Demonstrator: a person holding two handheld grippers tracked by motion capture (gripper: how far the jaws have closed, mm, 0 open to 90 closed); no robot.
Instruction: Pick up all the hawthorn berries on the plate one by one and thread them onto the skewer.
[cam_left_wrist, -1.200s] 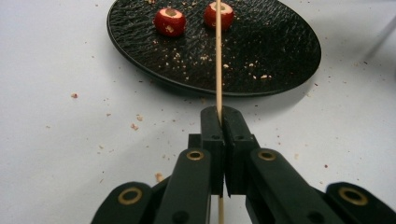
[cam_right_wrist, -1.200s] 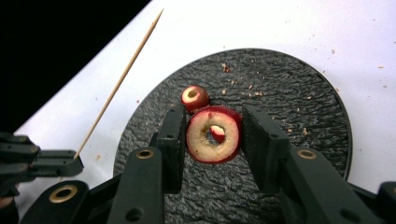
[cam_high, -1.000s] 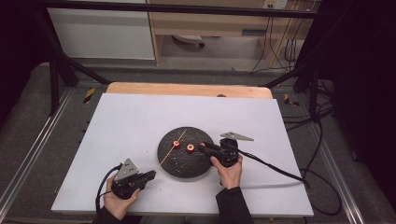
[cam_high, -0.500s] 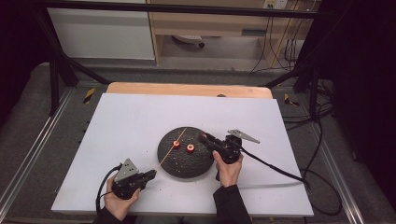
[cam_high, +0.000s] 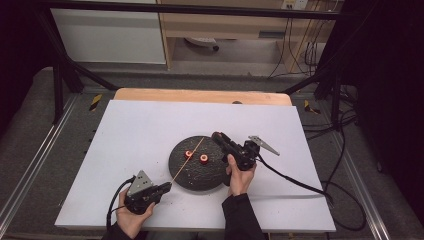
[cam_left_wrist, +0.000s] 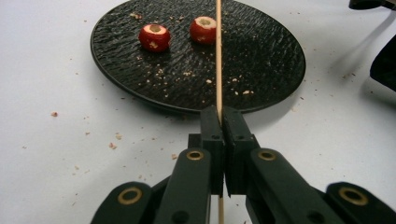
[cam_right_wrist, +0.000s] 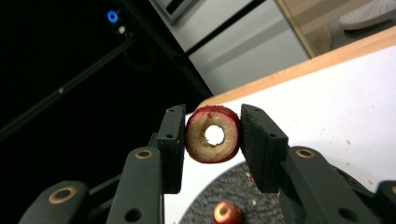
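Here the right gripper (cam_right_wrist: 214, 135) clamps a cored red fruit piece (cam_right_wrist: 213, 134), probably hawthorn, by its skin sides, raised above the plate's right edge. It looks light and crumbly, so gentle pressure suits. The left gripper (cam_left_wrist: 219, 116), near-left, pinches a thin, stiff wooden skewer (cam_left_wrist: 218, 56) reaching over the black plate (cam_high: 176, 162), where two more pieces (cam_high: 204, 159) lie.

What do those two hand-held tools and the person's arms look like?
Both are black. The left gripper has a grey three-cornered plate on top and a looping black cable. The right gripper has the same. Jaws are flat blocks on arms with brass-ringed pivots. Dark sleeves cover the forearms.
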